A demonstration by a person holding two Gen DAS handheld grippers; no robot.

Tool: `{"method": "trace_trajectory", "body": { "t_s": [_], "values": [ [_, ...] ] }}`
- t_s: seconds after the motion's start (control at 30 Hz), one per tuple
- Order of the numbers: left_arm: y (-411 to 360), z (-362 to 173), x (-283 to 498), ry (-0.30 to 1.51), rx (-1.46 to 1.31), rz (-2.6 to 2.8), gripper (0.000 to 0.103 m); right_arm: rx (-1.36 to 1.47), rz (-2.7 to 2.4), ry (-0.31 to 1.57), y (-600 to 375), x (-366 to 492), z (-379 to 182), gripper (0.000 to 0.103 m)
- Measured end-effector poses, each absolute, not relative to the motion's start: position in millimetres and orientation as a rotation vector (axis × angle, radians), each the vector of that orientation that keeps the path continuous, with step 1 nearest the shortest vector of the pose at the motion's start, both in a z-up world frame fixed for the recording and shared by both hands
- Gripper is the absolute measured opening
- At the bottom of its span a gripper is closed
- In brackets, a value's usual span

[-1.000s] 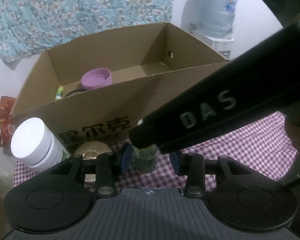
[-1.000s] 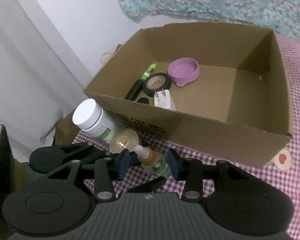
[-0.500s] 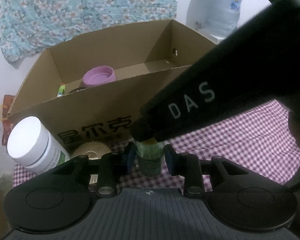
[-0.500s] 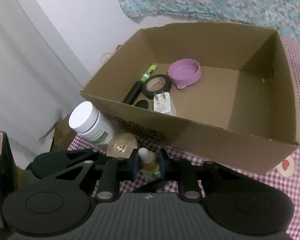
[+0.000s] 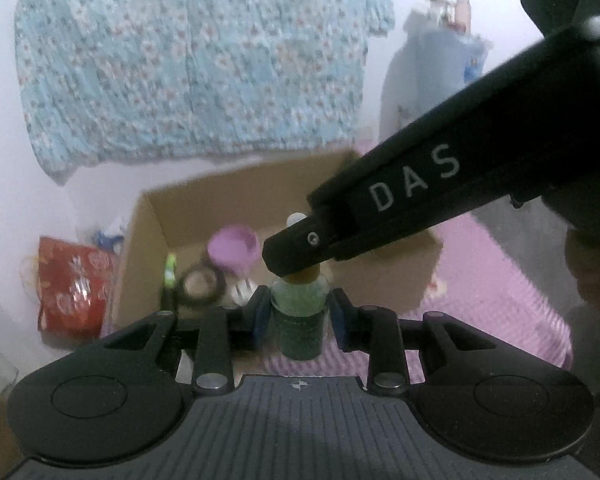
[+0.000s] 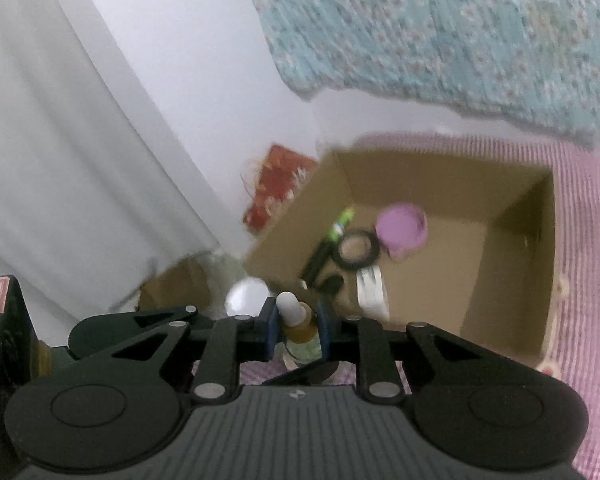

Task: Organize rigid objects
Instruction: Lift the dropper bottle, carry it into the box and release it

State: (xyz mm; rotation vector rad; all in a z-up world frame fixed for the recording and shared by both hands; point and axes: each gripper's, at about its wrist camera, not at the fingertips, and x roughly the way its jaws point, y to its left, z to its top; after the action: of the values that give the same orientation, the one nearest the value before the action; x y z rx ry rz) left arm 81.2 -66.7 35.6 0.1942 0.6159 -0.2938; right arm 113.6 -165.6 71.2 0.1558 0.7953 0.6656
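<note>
Now airborne: bottle [image 6: 298,328], lifted off the worktop since a second ago, clamped by both right tongs [image 6: 298,330] and left tongs [image 5: 298,316], above box [image 6: 508,320] edge. Deposit judged imminent.

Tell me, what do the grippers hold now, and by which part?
Both hold one dropper bottle: right gripper around its amber neck, left gripper around its green body.

Home: floral curtain [image 5: 196,60], checkered tablecloth [image 6: 588,280].
</note>
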Motion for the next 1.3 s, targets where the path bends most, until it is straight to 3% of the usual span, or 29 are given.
{"method": "trace_trajectory", "body": {
  "t_s": [0.27, 0.7, 1.03, 1.23, 1.3],
  "values": [
    [-64.5, 45.2, 131.6, 0.614, 0.122, -0.306, 0.031, 0.124, 0.641, 0.772, -170.4, 162.0, 85.0, 0.023],
    [-77.5, -23.1, 210.8, 0.890, 0.017, -0.344, 0.031, 0.187, 0.584, 0.979, -188.3, 231.2, -1.4, 0.023],
    [-77.6, -43.5, 216.3, 0.968, -0.007, -0.342, 0.033, 0.194, 0.575, 1.053, -190.4, 231.4, -31.8, 0.023],
    [-75.9, -41.7, 211.9, 0.957, -0.011, -0.358, 0.039, 0.193, 0.570, 1.060, -188.2, 227.6, -27.2, 0.024],
    [-76.4, -39.0, 210.8, 0.942, -0.007, -0.354, 0.049, 0.204, 0.567, 1.055, -189.2, 227.6, -24.8, 0.028]
  ]
}}
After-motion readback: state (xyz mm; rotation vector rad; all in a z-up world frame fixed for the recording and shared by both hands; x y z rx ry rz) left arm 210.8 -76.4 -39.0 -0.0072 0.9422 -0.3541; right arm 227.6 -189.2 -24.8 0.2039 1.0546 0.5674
